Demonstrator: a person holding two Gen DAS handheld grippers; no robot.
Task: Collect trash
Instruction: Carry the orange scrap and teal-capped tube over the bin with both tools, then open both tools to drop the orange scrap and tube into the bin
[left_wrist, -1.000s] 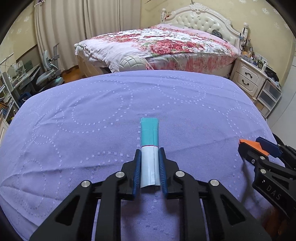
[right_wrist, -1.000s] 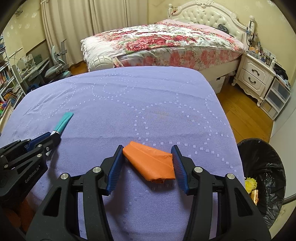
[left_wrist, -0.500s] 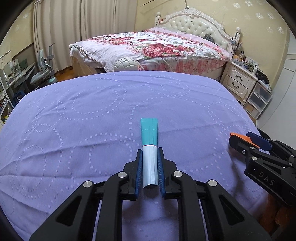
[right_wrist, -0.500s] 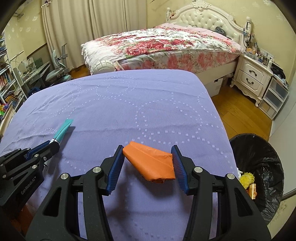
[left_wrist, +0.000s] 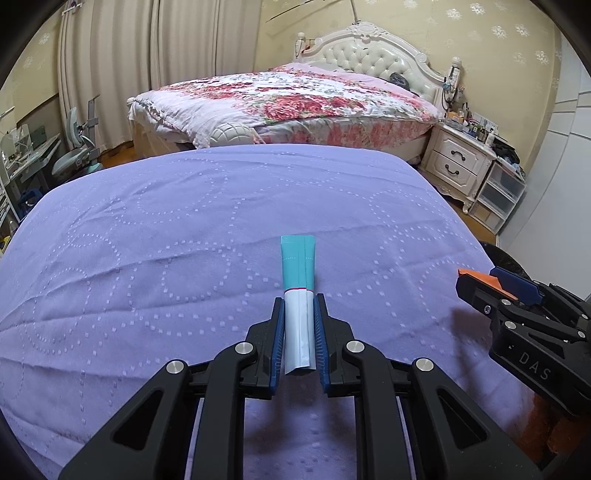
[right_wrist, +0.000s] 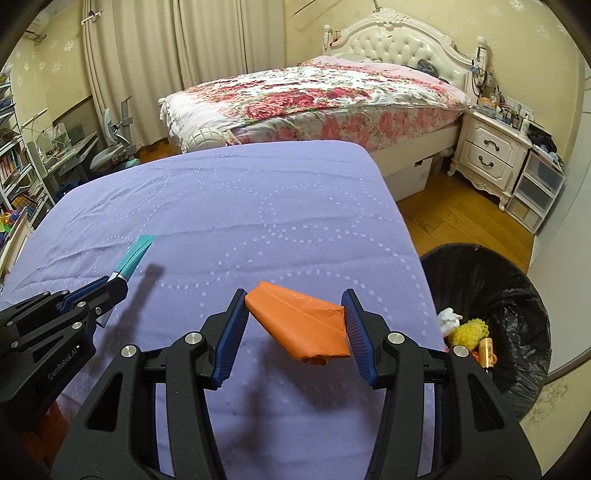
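My left gripper (left_wrist: 299, 314) is shut on a teal and white folded wrapper (left_wrist: 297, 273) and holds it above the purple cloth (left_wrist: 184, 240). It also shows in the right wrist view (right_wrist: 135, 254), at the left. My right gripper (right_wrist: 295, 317) is shut on an orange folded paper (right_wrist: 299, 325), lifted above the cloth near its right edge. That gripper shows in the left wrist view (left_wrist: 476, 280) at the right. A black-lined trash bin (right_wrist: 491, 295) stands on the floor to the right, with yellow and white trash (right_wrist: 469, 332) inside.
A bed with a floral quilt (right_wrist: 314, 92) stands beyond the purple table. A white nightstand (right_wrist: 491, 155) and plastic drawers (right_wrist: 535, 188) are at the far right. A desk, chair and shelves (right_wrist: 48, 155) are at the left. Wooden floor (right_wrist: 450, 218) lies between table and nightstand.
Both grippers have risen with their trash and shifted right. The bin has come further into the right wrist view, and both pieces hang higher above the cloth.
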